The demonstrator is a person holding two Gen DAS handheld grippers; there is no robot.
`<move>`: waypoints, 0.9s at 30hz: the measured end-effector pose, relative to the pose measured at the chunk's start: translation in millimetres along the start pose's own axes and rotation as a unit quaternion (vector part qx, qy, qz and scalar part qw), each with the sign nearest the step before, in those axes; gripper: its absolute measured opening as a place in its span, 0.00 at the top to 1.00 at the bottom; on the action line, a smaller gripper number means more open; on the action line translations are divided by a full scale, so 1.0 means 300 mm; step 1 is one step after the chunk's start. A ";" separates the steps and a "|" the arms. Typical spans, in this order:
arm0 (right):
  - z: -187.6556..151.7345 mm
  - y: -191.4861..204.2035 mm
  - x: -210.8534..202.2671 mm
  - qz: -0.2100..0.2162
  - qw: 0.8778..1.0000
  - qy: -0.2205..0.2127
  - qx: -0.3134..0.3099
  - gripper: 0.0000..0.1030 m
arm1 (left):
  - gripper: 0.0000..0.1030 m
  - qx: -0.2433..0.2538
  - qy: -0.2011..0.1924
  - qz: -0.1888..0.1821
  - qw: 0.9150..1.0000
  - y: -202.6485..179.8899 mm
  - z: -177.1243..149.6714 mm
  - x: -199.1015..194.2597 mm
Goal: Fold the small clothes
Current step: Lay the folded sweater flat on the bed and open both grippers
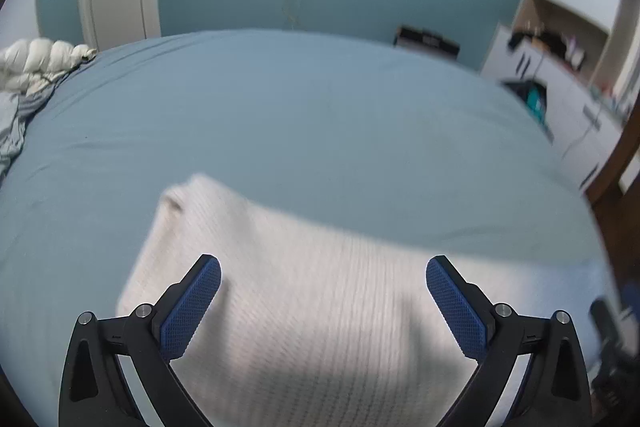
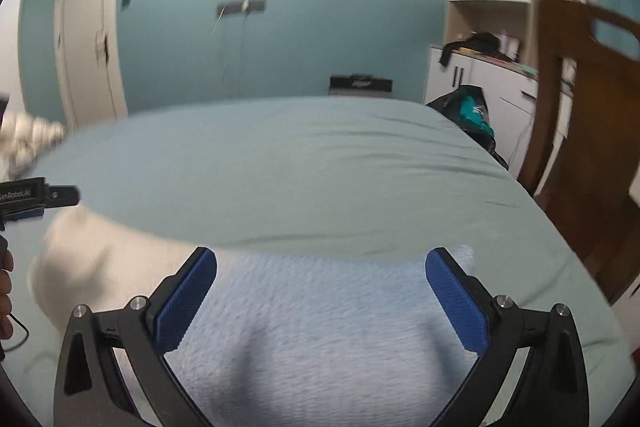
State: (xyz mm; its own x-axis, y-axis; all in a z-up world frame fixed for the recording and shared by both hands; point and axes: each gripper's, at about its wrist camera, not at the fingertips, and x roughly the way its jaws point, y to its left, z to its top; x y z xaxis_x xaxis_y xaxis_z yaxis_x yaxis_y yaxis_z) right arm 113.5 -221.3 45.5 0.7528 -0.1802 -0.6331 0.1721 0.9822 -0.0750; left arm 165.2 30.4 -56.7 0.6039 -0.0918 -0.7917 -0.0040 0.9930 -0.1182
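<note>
A white ribbed knit garment lies flat on the blue bedsheet, near the bed's front edge. My left gripper hangs over it, open wide, with nothing between its blue pads. In the right wrist view the same garment spreads under my right gripper, which is also open wide and empty. The left gripper's body shows at the left edge of that view, with a hand below it. Both views are motion-blurred.
A white puffy quilt and bunched sheet lie at the bed's far left. White cabinets with clutter stand at the right, a dark and teal bag beside the bed. A brown wooden chair stands at the right edge. A door is behind.
</note>
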 end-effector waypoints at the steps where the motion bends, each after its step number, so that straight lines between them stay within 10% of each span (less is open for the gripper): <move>1: -0.007 -0.005 0.009 -0.004 1.000 -0.001 -0.003 0.01 | 0.00 0.011 0.011 0.009 1.000 -0.015 -0.010 0.035; 8: -0.119 -0.074 0.189 0.033 0.988 0.151 0.002 0.01 | 0.00 0.145 -0.009 0.101 0.984 -0.085 -0.117 0.156; 15: -0.149 -0.065 0.170 0.029 0.988 0.149 -0.007 0.01 | 0.00 0.130 0.003 0.104 0.986 -0.088 -0.082 0.123; 21: -0.038 -0.100 0.087 0.032 0.995 0.087 0.033 0.01 | 0.00 0.102 -0.009 0.007 0.995 -0.136 -0.075 0.010; 25: -0.079 -0.113 0.108 0.013 0.992 0.125 0.030 0.01 | 0.00 0.159 0.040 0.057 0.985 -0.174 -0.142 0.132; 27: -0.121 -0.098 0.163 -0.004 0.987 0.158 0.001 0.01 | 0.00 0.205 -0.003 0.075 0.976 -0.195 -0.177 0.150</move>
State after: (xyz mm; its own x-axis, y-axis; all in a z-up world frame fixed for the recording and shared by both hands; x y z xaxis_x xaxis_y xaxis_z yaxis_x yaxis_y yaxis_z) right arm 122.2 -257.2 -11.4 0.5160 -0.1620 -0.8412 0.1780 0.9808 -0.0796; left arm 150.2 -35.7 -117.4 0.6254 0.0562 -0.7783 0.2254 0.9419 0.2491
